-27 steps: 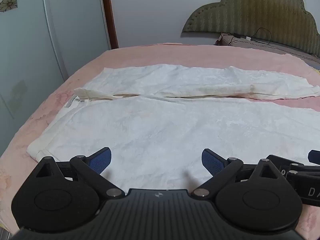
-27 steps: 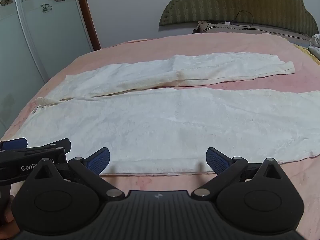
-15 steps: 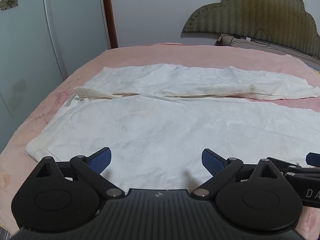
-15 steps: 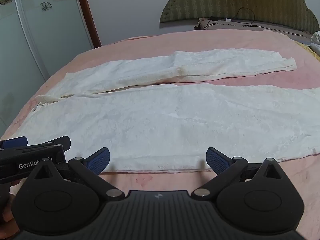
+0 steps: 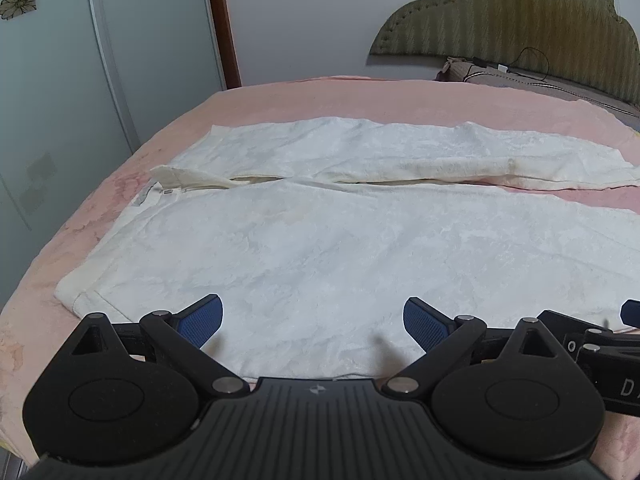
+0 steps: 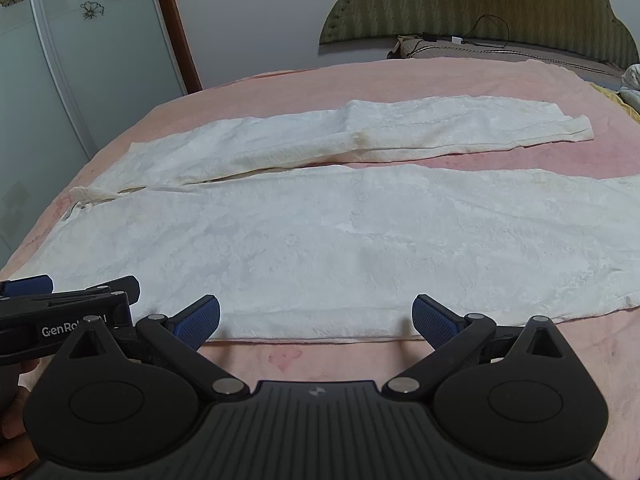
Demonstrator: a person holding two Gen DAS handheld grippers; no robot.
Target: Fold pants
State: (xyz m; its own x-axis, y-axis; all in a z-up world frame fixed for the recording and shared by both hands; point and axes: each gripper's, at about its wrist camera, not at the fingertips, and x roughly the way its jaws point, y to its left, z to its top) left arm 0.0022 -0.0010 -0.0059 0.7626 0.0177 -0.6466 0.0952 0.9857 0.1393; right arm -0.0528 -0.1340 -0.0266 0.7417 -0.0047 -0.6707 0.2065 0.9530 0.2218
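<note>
White pants (image 5: 320, 240) lie spread flat on a pink bed, waistband at the left, both legs running to the right, the far leg (image 6: 360, 136) parted from the near leg (image 6: 360, 240). My left gripper (image 5: 312, 320) is open and empty over the near edge of the near leg, close to the waistband corner. My right gripper (image 6: 316, 320) is open and empty just above the near leg's front edge, further along the leg. The left gripper also shows in the right wrist view (image 6: 60, 308), the right gripper at the edge of the left wrist view (image 5: 600, 328).
The pink bedspread (image 6: 400, 84) surrounds the pants. A green padded headboard (image 6: 460, 0) and a pillow with a cable (image 6: 460, 46) are at the far right. A glass wardrobe door (image 5: 60, 100) stands left of the bed.
Both grippers have drawn back slightly toward the near edge of the pants, so more of the front hem and the pink bed shows. Both jaws stay open.
</note>
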